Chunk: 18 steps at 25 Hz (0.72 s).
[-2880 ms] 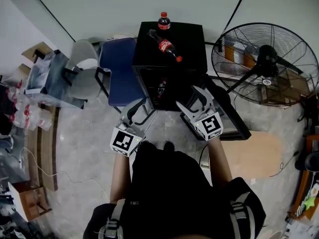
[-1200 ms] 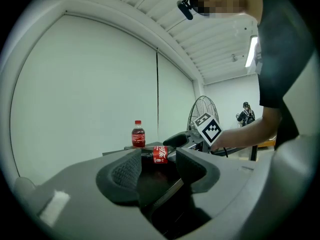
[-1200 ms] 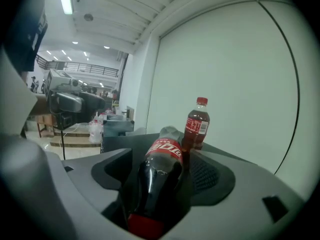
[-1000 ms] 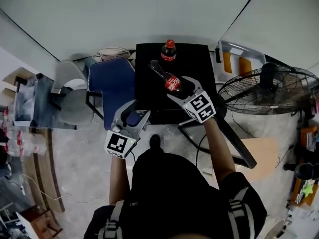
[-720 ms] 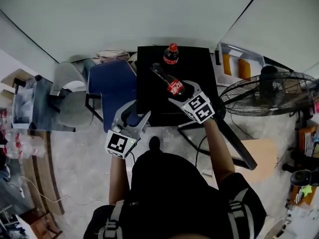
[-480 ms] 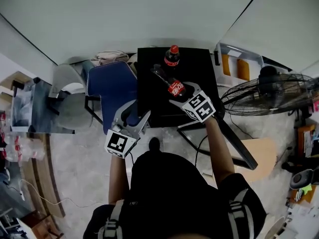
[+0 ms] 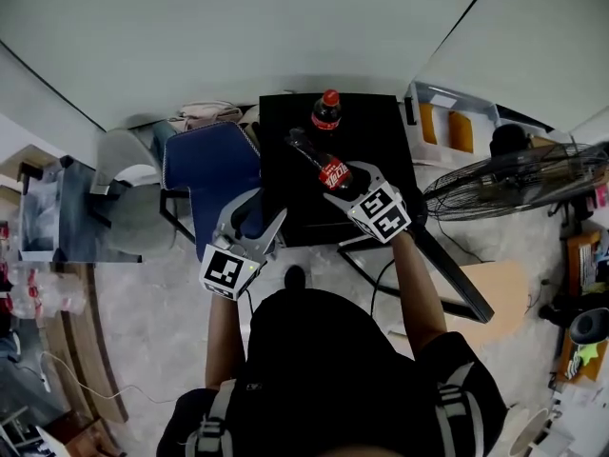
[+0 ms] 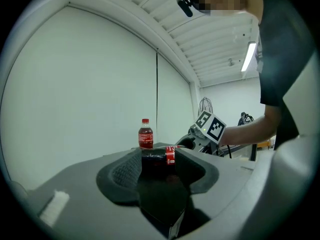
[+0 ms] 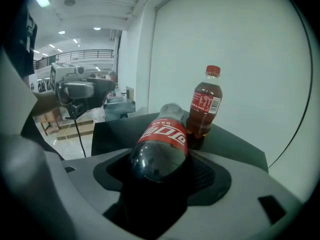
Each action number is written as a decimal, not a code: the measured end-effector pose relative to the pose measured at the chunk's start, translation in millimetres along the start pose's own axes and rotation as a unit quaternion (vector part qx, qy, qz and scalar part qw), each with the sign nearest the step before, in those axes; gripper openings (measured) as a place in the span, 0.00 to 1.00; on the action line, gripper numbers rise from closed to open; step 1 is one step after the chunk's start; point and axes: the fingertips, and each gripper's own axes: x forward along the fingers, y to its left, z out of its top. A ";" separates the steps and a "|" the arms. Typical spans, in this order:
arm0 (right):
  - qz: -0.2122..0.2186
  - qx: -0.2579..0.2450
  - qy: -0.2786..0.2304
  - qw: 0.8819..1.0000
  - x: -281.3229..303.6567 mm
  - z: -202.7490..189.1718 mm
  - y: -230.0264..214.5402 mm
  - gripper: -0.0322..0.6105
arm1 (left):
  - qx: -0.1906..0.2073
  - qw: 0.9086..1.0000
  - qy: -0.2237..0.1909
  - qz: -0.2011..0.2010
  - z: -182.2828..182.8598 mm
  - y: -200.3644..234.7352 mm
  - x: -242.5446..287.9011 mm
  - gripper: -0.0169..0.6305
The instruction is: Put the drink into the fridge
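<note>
While the lying cola bottle (image 7: 328, 168) rested mid-top on the fridge (image 7: 376, 136), jaws of the right tongs (image 7: 345, 181) had just been closing round its base end, pads snug on its sides. Grasp under way, I judged; loading not yet begun. Off the front-left corner, left tongs (image 7: 262, 212): jaws well apart, just narrowed slightly, nothing between.
</note>
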 end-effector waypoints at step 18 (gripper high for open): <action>-0.039 -0.011 -0.043 0.998 -12.7 10.7 1.9 0.55 | 0.008 1.000 0.007 0.027 2.3 -3.4 -18.9 0.32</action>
